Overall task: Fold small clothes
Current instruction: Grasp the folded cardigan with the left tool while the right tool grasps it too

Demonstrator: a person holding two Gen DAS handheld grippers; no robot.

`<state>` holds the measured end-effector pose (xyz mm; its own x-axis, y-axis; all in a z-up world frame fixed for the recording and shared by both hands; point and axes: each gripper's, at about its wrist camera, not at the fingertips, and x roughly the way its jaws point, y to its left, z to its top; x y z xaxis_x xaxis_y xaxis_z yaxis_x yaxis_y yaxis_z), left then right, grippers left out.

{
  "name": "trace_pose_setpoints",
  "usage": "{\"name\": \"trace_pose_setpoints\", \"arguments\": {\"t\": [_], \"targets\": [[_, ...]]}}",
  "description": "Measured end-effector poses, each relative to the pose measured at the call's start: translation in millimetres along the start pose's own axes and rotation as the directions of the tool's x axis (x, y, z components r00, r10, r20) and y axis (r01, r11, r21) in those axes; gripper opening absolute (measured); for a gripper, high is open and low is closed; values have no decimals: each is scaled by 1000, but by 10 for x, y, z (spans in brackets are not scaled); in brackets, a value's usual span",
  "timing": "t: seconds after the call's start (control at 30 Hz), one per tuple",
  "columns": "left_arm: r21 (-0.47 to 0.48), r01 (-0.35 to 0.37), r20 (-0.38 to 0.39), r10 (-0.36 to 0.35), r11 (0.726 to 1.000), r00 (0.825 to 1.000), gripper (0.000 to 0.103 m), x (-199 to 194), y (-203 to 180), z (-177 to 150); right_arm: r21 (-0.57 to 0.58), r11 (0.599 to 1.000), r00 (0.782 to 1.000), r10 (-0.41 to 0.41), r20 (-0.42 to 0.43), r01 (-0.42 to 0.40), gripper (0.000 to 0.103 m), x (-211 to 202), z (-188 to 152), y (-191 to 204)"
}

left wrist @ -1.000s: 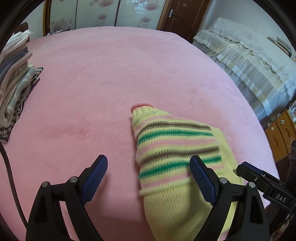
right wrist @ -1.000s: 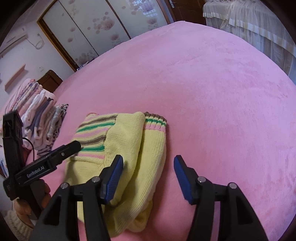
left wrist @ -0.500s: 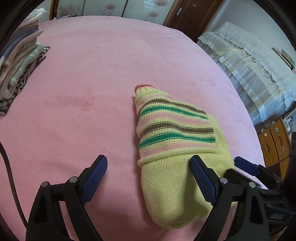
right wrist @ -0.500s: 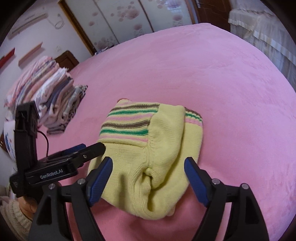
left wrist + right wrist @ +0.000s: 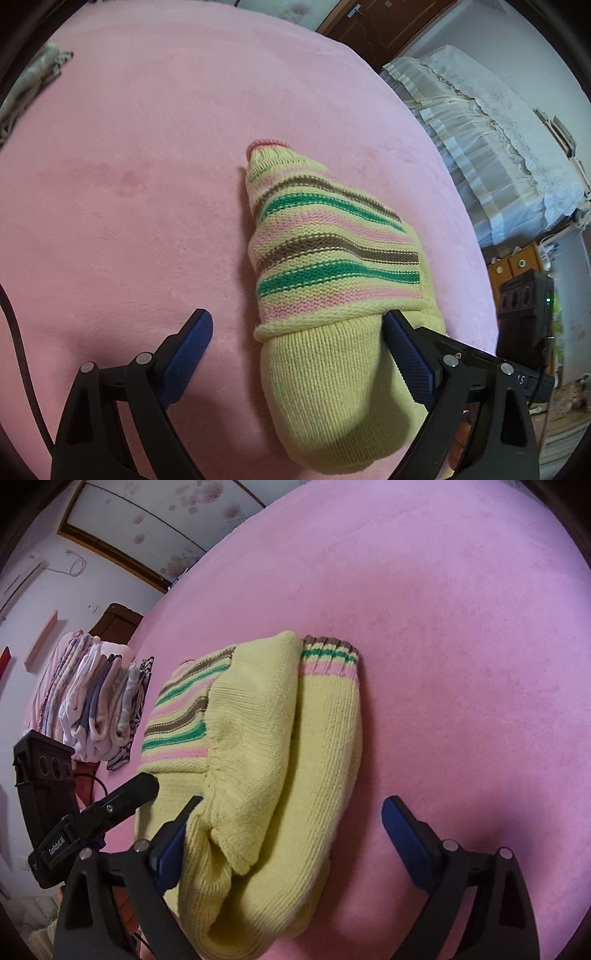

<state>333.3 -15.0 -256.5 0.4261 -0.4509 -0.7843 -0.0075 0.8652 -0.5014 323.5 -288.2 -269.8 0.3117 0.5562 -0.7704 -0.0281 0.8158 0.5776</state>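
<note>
Currently the folded yellow knit sweater with green, brown and pink stripes [image 5: 332,280] lies on the pink plush bed [image 5: 129,184] close to its near edge, long axis running away from both tools. Left tool [image 5: 295,354] spread wide, empty, straddling the sweater's near plain-yellow end. Right tool [image 5: 291,834] also wide, empty, straddling the sweater's right half. Both equally near, I'd judge; next grab likely at that near end. Stack of folded clothes [image 5: 96,701] sits toward the bed's left edge.
</note>
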Motion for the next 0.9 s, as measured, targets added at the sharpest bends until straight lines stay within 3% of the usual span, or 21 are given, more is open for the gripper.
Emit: {"name": "trace_pose_setpoints", "arguments": {"t": [0.27, 0.33, 0.4, 0.63, 0.8, 0.9], "targets": [[-24, 64, -28, -65, 998, 997, 92, 127, 77, -63, -32, 997, 997, 67, -36, -68, 93, 80, 62, -11], [-2, 59, -29, -59, 998, 998, 90, 115, 49, -76, -32, 994, 993, 108, -43, -109, 78, 80, 59, -5], [26, 52, -33, -51, 998, 998, 88, 98, -26, -90, -31, 991, 991, 127, -39, -128, 72, 68, 53, 11], [84, 31, -67, -26, 996, 997, 88, 179, -199, -126, 14, 987, 985, 160, -63, -160, 75, 120, 56, -44], [50, 60, -72, -56, 997, 996, 87, 236, -119, -125, 19, 987, 985, 158, -70, -157, 77, 159, 62, -56], [9, 98, -79, -97, 995, 992, 81, 263, -48, -110, 19, 987, 985, 161, -67, -160, 78, 171, 60, -45]]}}
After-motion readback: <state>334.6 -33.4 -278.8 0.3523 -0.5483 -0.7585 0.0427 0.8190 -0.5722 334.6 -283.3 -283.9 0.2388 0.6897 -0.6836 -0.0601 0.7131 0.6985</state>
